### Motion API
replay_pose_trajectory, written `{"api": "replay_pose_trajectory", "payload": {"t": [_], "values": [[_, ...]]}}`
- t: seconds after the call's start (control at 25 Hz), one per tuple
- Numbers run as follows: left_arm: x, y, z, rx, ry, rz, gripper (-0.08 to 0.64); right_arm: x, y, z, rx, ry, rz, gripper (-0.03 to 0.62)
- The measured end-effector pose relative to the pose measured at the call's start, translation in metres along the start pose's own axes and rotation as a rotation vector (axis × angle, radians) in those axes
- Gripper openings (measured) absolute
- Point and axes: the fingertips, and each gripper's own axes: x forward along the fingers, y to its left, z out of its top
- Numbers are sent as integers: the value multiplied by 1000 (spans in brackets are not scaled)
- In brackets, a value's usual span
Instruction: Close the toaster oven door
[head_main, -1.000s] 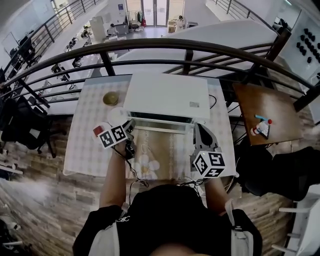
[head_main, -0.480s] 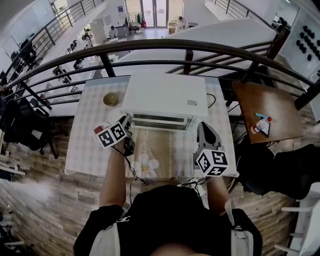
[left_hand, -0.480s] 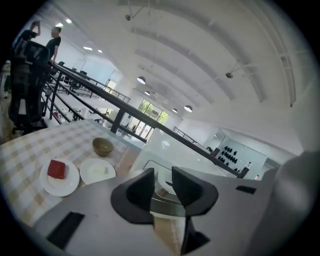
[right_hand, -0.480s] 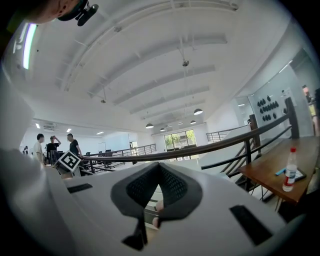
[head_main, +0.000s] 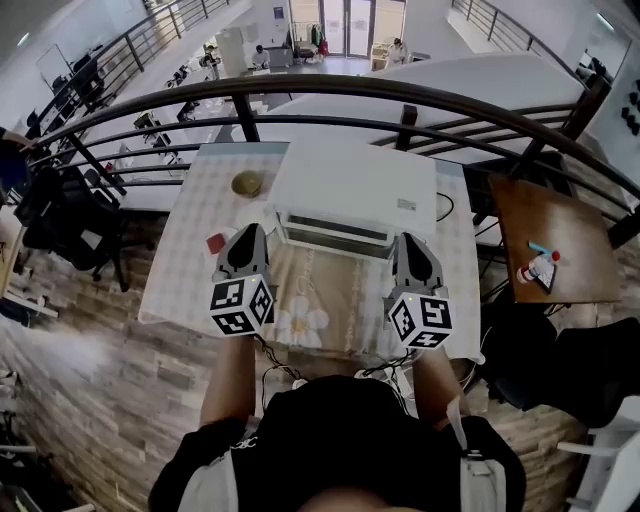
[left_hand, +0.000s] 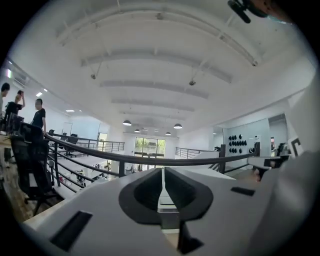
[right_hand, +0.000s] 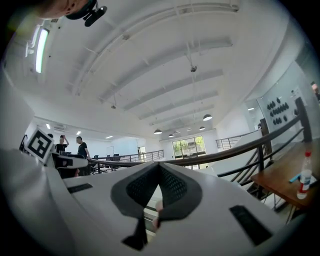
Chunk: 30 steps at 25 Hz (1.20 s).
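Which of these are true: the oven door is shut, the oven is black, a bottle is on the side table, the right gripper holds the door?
The door of the toaster oven is shut: true.
The toaster oven is black: false; it is white.
A bottle is on the brown side table: true.
The right gripper holds the door: false; it is in front of the oven, fingers together with nothing between them.
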Motion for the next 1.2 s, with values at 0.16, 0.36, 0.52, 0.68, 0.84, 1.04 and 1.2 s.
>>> {"api": "replay_pose_trajectory", "payload": {"t": [0.16,0.36,0.52,0.68,0.84,1.04,1.2], "values": [[-29,-21,-8,2,-11,-13,26,-1,16,-6,-58,5,33,0],[-47,-27,-23,22,19,5,26,-6,28,-18,-24,40,83,0],[-58,-25,-23,15,17,28,25,-8,32,-18,-20,49,109,1],[-65,-23,-25,-6,23,32,23,-12,37,-19,-30,55,120,2],[-71,-24,-23,-2,12,42,23,-15,39,-21,-38,61,126,1],[-75,-22,-21,8,-6,59,21,-17,41,-24,-36,65,133,2],[-76,-22,-19,5,-12,53,21,-18,43,-27,-34,65,138,2]]}}
